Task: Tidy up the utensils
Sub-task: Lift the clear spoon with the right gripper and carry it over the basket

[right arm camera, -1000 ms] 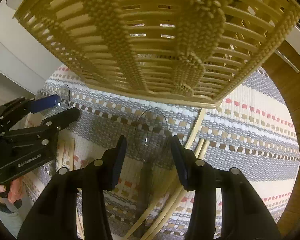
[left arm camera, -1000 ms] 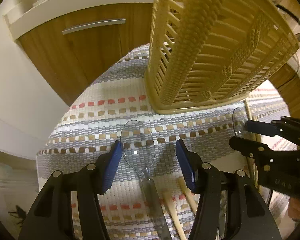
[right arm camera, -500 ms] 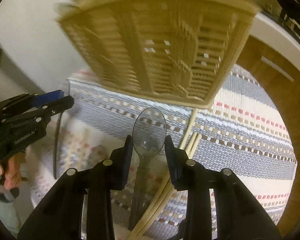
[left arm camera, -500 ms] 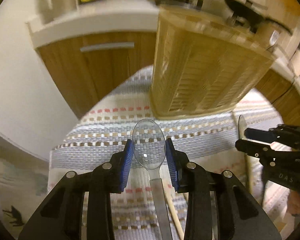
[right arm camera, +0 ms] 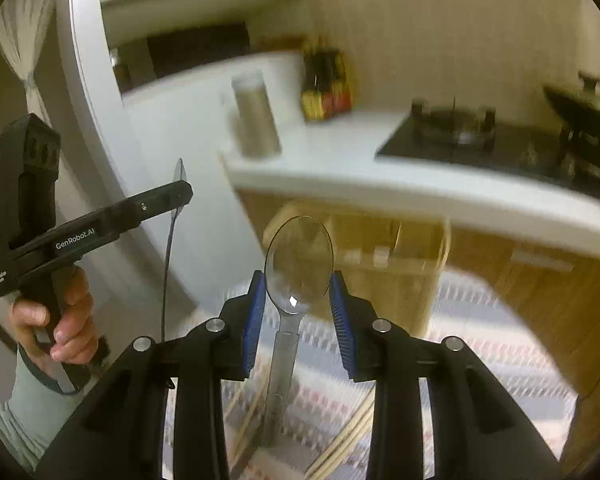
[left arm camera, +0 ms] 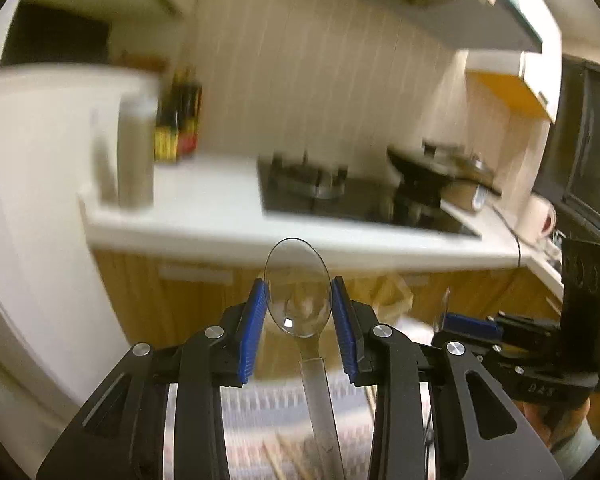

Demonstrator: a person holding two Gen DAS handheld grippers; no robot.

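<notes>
Above the striped woven mat (right arm camera: 480, 344), our left gripper (left arm camera: 299, 320) clamped a clear plastic spoon (left arm camera: 299, 292); our right gripper (right arm camera: 298, 308) clamped a second clear plastic spoon (right arm camera: 299, 260).

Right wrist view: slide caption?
Right gripper shut on a clear spoon, basket ahead; left gripper beside.

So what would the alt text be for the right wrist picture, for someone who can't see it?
A black two-finger right gripper with blue pads grips a clear plastic spoon by its bowl, above a striped woven mat. At left, a hand holds the black left gripper, clamped on a second clear spoon; behind stands a blurred beige slatted basket.
</notes>
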